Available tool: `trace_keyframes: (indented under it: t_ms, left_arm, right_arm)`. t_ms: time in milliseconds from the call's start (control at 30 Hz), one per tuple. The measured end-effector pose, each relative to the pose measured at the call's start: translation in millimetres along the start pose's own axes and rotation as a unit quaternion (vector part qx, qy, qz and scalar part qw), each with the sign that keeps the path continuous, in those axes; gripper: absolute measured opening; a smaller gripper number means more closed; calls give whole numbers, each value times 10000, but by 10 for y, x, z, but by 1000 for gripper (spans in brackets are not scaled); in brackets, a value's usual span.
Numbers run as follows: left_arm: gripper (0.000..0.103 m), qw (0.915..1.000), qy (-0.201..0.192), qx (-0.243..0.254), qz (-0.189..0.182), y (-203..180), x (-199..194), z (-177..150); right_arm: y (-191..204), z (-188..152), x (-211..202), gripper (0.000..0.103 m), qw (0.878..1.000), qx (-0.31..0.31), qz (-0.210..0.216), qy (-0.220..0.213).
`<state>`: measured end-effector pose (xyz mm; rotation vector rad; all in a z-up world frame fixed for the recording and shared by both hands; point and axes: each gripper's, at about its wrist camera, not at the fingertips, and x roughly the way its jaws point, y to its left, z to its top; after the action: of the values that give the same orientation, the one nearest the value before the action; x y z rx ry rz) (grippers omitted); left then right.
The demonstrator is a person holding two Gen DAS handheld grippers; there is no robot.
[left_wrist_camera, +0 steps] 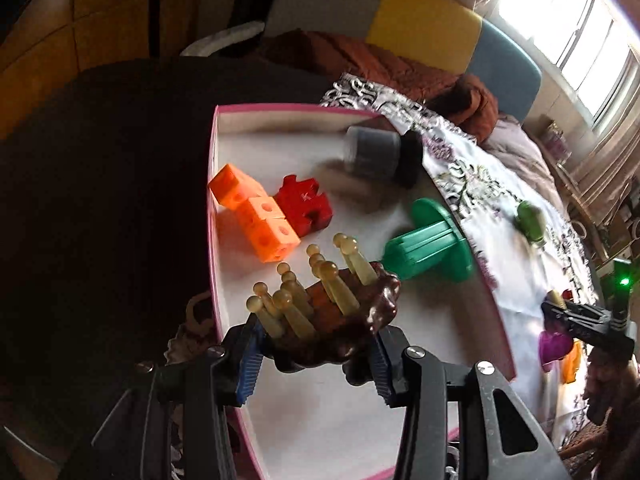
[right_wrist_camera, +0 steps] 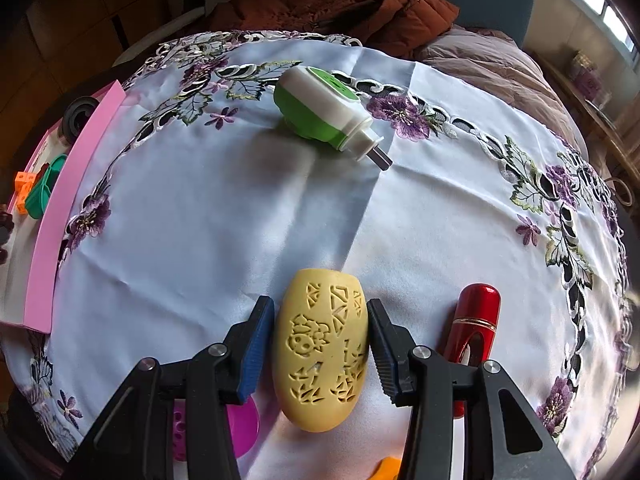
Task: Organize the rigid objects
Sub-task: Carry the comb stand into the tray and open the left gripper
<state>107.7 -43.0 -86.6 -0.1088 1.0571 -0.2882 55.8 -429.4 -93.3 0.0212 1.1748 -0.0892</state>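
Spread over the tabletop: a pale embroidered cloth with purple flowers (right_wrist_camera: 224,208). At its left edge, a shallow pink-rimmed white box (left_wrist_camera: 211,184), already partly filled: orange linked plastic cubes (left_wrist_camera: 256,216), a red puzzle-shaped block (left_wrist_camera: 304,204), a green ribbed plastic spool (left_wrist_camera: 428,246), a grey and black cylinder (left_wrist_camera: 380,156) (blurred). Sorting roughly half done, judging by what lies where.

Still out on the cloth: a green and white plug-in device (right_wrist_camera: 320,110), a glossy red metal capsule (right_wrist_camera: 476,320), a magenta plastic piece (right_wrist_camera: 240,424), something orange at the lower edge.

Left hand-held gripper (left_wrist_camera: 316,354) clamped on a dark brown lumpy base studded with amber pegs (left_wrist_camera: 320,308), held above the box's near end, not yet set down.

Right hand-held gripper (right_wrist_camera: 320,344) partly closed around a cream egg-shaped carved shell (right_wrist_camera: 322,354) on the cloth, pads at both flanks; firm contact not certain.
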Motion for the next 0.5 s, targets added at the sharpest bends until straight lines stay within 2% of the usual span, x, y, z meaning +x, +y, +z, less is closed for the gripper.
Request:
trace_keyframes:
  t_ms: [500]
  left_arm:
    - [46, 9983, -62, 155, 556, 60, 396, 443]
  right_arm:
    - [6, 3, 1, 48, 10000, -1, -2, -6]
